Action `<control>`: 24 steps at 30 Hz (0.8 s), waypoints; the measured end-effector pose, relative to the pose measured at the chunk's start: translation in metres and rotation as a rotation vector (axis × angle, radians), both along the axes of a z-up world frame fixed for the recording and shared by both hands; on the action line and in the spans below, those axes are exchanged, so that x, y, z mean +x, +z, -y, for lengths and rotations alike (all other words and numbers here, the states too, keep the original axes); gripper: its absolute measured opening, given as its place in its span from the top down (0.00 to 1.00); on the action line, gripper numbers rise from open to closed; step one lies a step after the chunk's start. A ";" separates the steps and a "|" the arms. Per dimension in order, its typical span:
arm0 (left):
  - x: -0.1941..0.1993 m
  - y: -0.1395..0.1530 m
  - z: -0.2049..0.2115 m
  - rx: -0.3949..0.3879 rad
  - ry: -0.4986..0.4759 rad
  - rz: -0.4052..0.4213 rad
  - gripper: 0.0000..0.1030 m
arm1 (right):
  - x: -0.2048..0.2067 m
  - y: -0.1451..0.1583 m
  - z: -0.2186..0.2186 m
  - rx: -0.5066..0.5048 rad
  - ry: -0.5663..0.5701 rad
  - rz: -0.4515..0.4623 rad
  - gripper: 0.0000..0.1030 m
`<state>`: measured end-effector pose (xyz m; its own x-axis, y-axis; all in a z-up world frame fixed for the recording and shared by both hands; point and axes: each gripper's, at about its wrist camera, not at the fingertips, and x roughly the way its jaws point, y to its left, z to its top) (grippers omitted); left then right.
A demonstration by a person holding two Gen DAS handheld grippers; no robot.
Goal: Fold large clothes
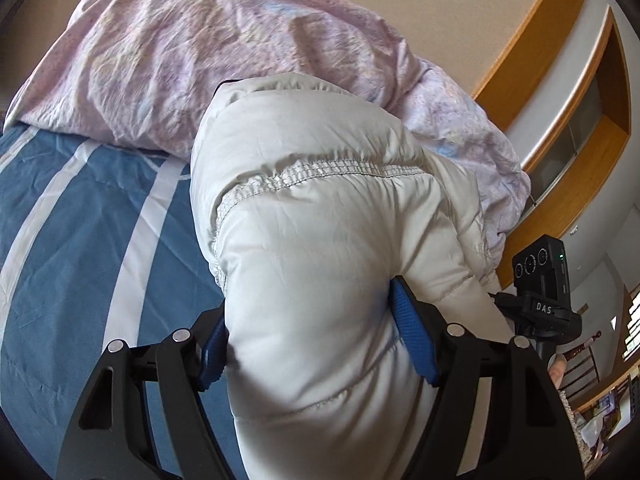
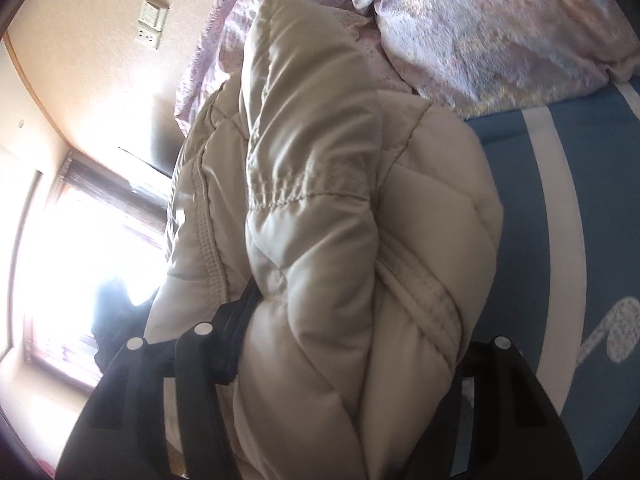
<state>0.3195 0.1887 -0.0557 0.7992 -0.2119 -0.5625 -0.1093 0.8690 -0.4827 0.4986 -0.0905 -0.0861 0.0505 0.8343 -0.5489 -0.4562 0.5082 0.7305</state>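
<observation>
Two grippers: both are clamping thick bunches of one white puffer jacket [image 1: 320,264]; the left gripper [image 1: 308,344] is pressing its blue pads [image 1: 412,340] into the padding, and the right gripper [image 2: 348,340] is squeezing a quilted roll.
Jacket place: it is hanging bunched between the grippers, above the near part of the blue striped bedsheet [image 1: 80,240], with a pink duvet [image 1: 180,60] lying far behind it.
Handling: it is looking light, soft and springy; the smooth shell is probably slipping easily, so gripping at stitched seams or the elastic hem [image 1: 320,176] is likely holding better than bare padding.
Hidden: the jacket is filling both views, covering the right gripper's fingertips, the sleeves and the collar; window glare [image 2: 80,240] is washing out the left side.
</observation>
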 end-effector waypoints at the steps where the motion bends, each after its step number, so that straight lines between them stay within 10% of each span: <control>1: 0.002 -0.004 -0.001 -0.002 0.006 -0.005 0.29 | -0.001 0.000 -0.007 -0.013 -0.008 0.006 0.45; 12: 0.011 -0.007 0.014 0.175 0.066 -0.051 0.20 | 0.004 -0.039 -0.019 -0.035 -0.131 -0.112 0.25; 24: -0.025 0.036 0.053 0.518 0.162 -0.022 0.15 | -0.074 0.064 0.029 -0.258 -0.414 0.361 0.19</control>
<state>0.2946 0.1359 -0.0195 0.7856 0.2220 -0.5775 -0.2664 0.9638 0.0080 0.4243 -0.1199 -0.0223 0.5628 0.5481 -0.6187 -0.3788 0.8363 0.3963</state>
